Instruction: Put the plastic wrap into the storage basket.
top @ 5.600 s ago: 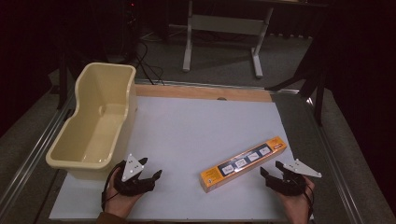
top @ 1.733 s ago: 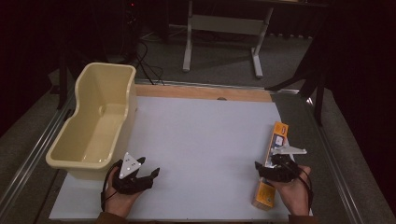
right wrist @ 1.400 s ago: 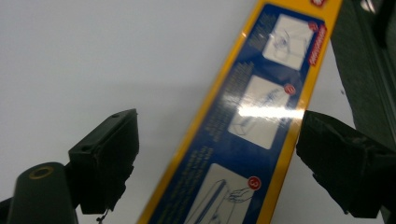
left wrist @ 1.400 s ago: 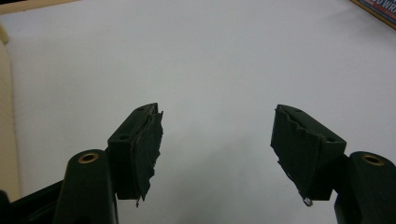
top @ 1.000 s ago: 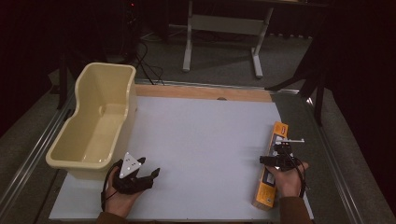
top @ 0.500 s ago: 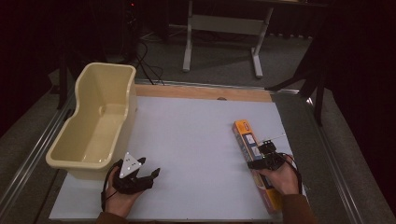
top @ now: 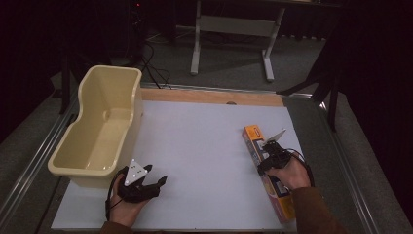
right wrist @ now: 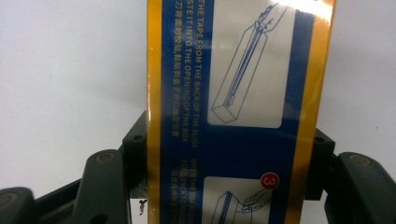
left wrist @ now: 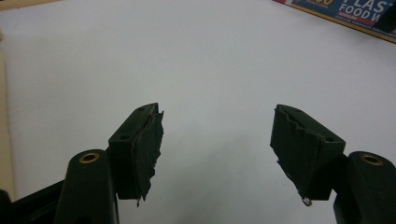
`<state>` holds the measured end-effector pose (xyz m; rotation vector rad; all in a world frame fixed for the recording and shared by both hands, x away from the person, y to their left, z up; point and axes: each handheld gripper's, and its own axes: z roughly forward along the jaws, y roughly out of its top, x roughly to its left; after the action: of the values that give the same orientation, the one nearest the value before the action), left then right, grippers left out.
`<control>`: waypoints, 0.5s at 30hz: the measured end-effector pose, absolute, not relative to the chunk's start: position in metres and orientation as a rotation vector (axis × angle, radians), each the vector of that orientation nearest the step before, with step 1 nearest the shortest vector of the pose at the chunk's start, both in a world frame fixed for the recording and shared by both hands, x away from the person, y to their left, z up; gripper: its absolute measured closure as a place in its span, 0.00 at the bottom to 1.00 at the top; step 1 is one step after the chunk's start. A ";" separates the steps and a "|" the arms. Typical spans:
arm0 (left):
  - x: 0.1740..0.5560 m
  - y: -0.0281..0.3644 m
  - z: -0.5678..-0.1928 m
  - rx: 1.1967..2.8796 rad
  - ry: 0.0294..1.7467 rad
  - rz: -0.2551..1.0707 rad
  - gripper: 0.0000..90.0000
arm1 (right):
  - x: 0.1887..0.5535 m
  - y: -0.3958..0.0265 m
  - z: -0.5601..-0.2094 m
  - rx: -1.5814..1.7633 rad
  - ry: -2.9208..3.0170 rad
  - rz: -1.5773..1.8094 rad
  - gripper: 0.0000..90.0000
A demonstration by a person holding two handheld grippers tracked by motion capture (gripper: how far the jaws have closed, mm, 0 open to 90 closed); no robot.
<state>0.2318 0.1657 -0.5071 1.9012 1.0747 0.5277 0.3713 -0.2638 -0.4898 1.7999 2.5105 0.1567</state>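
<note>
A long, narrow orange-and-blue cardboard box (top: 270,180) is seen lying on the white counter (top: 204,146) at its right side, its length running from mid-counter toward the near edge. It is clamped across its width by the right gripper (top: 267,155), whose black jaws are pressed against the two long sides of the box in the right gripper view (right wrist: 233,116); printed diagrams, white lettering and a red numbered circle are visible on the blue panel there. The right hand (top: 292,173) is placed over the near half of the box, and a dark sleeve is seen behind it.

The left gripper (top: 155,181) is held low over the near left part of the counter, just beside the near end of a cream plastic tub (top: 97,136). Its jaws are spread wide apart with nothing between them; in the left gripper view (left wrist: 217,140) bare white counter is seen through the gap, and a corner of the box is caught at the top right (left wrist: 345,11). The grey three-cornered plate on it is turned upward. The left hand (top: 124,207) is wrapped around its body.

The tub is stood along the left edge of the counter, well apart from the box, and nothing can be made out inside it.
</note>
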 end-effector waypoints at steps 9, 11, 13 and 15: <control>0.232 0.165 -0.507 1.905 1.078 0.526 0.37 | 0.374 -0.272 -0.486 1.871 2.532 0.249 0.44; 0.232 0.166 -0.507 1.903 1.078 0.527 0.37 | 0.375 -0.271 -0.485 1.880 2.538 0.270 0.44; 0.232 0.166 -0.507 1.901 1.078 0.528 0.37 | 0.374 -0.269 -0.482 1.878 2.542 0.296 0.44; 0.232 0.166 -0.507 1.902 1.077 0.528 0.37 | 0.374 -0.267 -0.479 1.882 2.546 0.322 0.44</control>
<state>0.2319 0.1658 -0.5072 1.9017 1.0768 0.5284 0.3741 -0.2672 -0.4785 1.8819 2.5457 0.3221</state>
